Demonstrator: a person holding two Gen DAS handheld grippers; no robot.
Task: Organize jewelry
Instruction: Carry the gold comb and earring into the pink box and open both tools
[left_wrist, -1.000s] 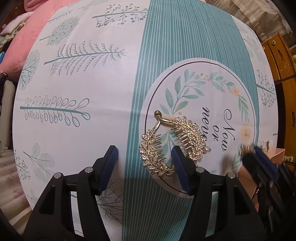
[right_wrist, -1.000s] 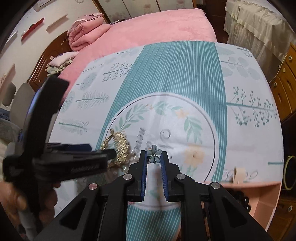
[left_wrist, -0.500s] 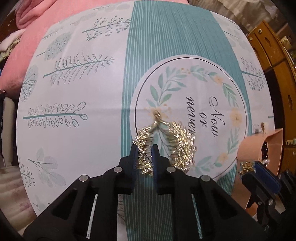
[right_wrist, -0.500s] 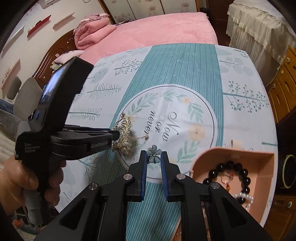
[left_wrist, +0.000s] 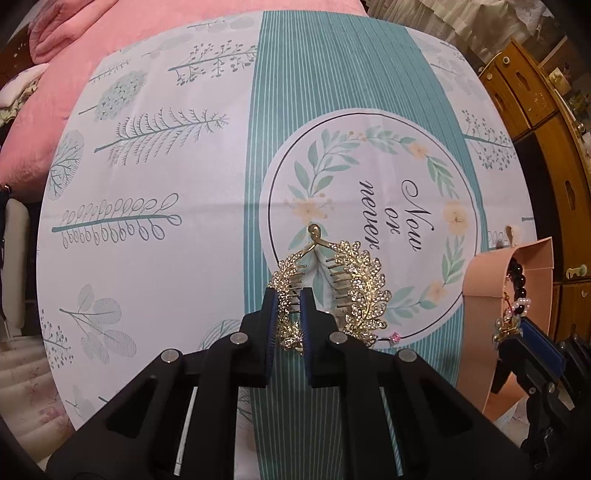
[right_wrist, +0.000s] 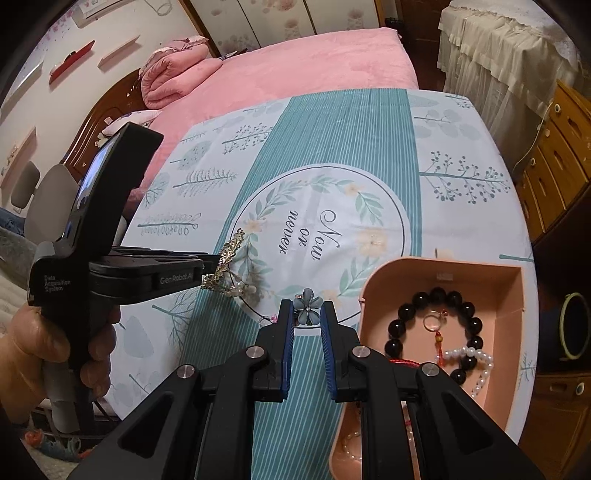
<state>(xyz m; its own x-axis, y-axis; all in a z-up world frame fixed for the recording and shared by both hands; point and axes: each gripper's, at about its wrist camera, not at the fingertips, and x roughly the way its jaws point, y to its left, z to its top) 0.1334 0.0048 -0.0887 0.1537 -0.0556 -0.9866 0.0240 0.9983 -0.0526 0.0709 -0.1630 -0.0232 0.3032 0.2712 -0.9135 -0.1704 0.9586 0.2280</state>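
Observation:
My left gripper (left_wrist: 287, 314) is shut on a gold rhinestone leaf hair clip (left_wrist: 354, 291), pinching its left leaf and holding it above the tablecloth. In the right wrist view the left gripper (right_wrist: 212, 267) carries the clip (right_wrist: 225, 258) at the left. My right gripper (right_wrist: 307, 317) is shut on a small grey-blue flower clip (right_wrist: 306, 306), held above the cloth just left of the pink jewelry box (right_wrist: 513, 295). The box holds a black bead bracelet (right_wrist: 397, 326) and a white pearl strand (right_wrist: 476, 360). The box also shows in the left wrist view (left_wrist: 480, 284).
A teal and white printed tablecloth (right_wrist: 332, 147) covers the table. A tiny pink stone piece (left_wrist: 395, 338) and a pearl piece (right_wrist: 240, 290) lie on the cloth near the grippers. A pink bed (right_wrist: 295, 62) lies beyond, wooden drawers (right_wrist: 561, 147) to the right.
My left gripper closed on the gold leaf clip and lifted it off the cloth. My right gripper, still holding the flower clip, rose and pulled back, bringing the pink box into view.

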